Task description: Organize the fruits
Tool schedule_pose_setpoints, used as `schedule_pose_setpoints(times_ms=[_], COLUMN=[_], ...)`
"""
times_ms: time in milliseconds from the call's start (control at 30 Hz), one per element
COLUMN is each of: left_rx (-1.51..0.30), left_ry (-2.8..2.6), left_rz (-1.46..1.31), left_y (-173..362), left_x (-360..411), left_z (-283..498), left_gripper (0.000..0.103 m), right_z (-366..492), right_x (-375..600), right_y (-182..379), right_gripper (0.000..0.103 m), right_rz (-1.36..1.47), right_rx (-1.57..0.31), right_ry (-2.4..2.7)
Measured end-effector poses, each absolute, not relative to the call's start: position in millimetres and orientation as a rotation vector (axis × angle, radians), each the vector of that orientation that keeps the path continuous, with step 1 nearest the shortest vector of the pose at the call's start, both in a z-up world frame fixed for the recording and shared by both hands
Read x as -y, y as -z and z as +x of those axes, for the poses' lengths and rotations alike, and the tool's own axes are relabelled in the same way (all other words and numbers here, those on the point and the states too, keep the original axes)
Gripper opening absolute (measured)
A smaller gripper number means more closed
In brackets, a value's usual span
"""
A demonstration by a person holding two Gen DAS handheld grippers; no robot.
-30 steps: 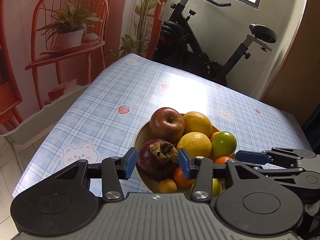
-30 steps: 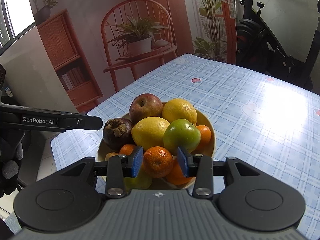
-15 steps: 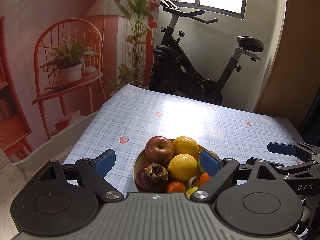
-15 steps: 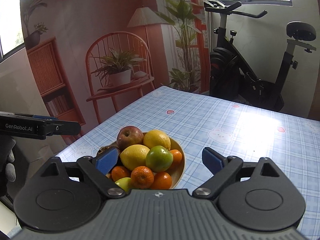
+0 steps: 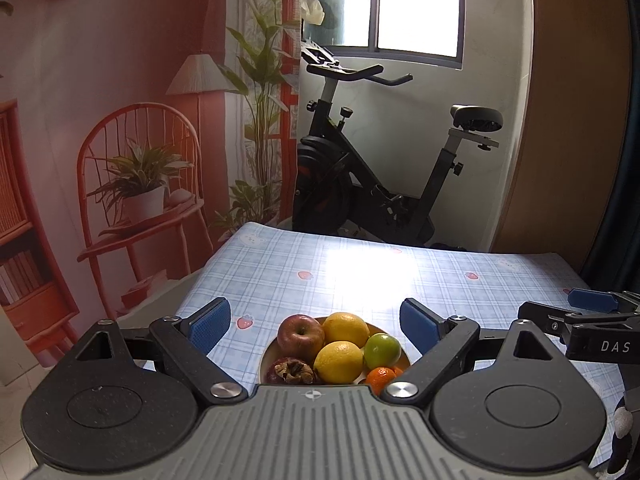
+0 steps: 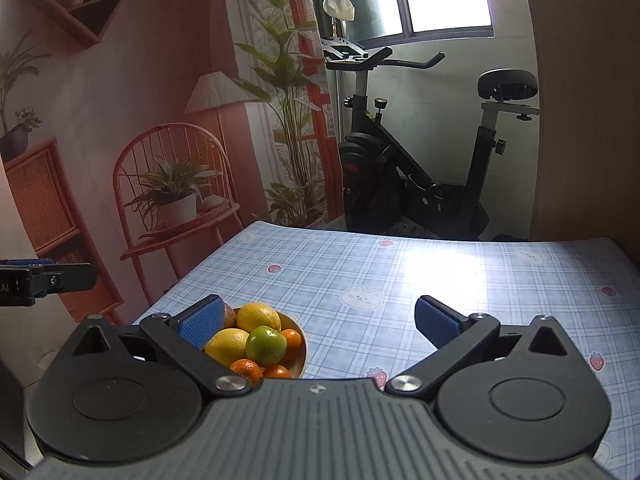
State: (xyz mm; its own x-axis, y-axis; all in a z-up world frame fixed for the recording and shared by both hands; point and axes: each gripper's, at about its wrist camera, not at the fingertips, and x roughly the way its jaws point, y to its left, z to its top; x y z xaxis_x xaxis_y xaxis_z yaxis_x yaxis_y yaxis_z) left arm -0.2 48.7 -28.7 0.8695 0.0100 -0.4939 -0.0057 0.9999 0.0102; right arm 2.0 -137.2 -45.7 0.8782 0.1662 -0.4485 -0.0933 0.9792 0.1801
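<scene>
Blue-padded left tongs [image 5: 316, 322] just spread, lifted off mangosteen [image 5: 291, 372], bowl [image 5: 405, 354] farther

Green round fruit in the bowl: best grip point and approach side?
Grip the green round fruit across its widest middle, coming from above. It sits high on the pile in the tan bowl, its crown exposed, but two yellow lemons and small orange mandarins crowd its flanks, so a sideways approach looks blocked.
</scene>
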Motion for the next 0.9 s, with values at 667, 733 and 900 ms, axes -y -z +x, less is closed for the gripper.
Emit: schedule_pose_setpoints(times_ms=[667, 733, 900], left_rx=[-0.431, -0.42, -0.408], left_ry=[0.016, 0.03, 0.046], left_rz=[0.051, 0.037, 0.007], left_y=[5.0, 4.1, 4.7], left_x=[-21.9, -22.8, -25.4], left_z=[-36.2, -37.9, -39.3], left_gripper=[0.094, 0.094, 0.094], right_z=[-49.5, -51.0, -52.0], right_x=[147.1, 147.1, 146.2], right_y=[11.8, 10.2, 9.3], right_gripper=[0.103, 0.103, 0.103], right_rz=[0.137, 0.132, 0.128], right_rx=[-0.434, -0.43, -0.426], right_ry=[-0.043, -0.039, -0.032])
